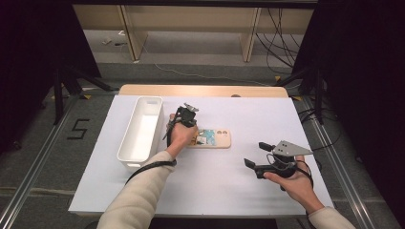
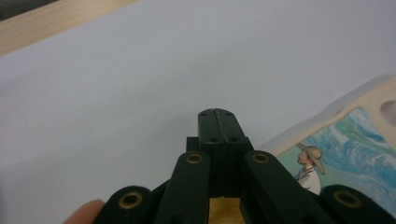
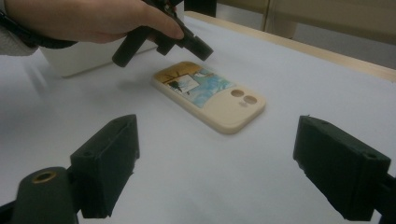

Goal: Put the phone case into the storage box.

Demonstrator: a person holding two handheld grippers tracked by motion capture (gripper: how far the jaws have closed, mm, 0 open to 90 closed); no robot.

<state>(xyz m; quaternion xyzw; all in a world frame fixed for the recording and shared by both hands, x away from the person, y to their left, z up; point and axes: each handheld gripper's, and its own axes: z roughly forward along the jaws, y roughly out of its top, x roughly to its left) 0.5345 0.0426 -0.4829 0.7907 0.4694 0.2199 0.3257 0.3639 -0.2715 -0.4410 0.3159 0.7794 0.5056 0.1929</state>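
A cream phone case (image 1: 217, 139) with a blue picture on it lies flat in the middle of the white table. My left gripper (image 1: 187, 120) hovers over the case's left end, jaws pressed together with nothing between them. In the left gripper view, the shut gripper (image 2: 217, 114) points at bare table, with the case (image 2: 355, 140) beside it at lower right. My right gripper (image 1: 256, 154) sits lower right of the case, open wide. From the right gripper view, the open gripper (image 3: 219, 154) frames the case (image 3: 210, 95), and the left gripper (image 3: 196, 44) hangs just above its far end.
A long white bin (image 1: 142, 133) stands left of the case, close to the left hand; its wall (image 3: 79, 63) is seen behind that hand. The white table (image 1: 215, 181) ends in a wooden strip at the back. Cables lie on the floor beyond.
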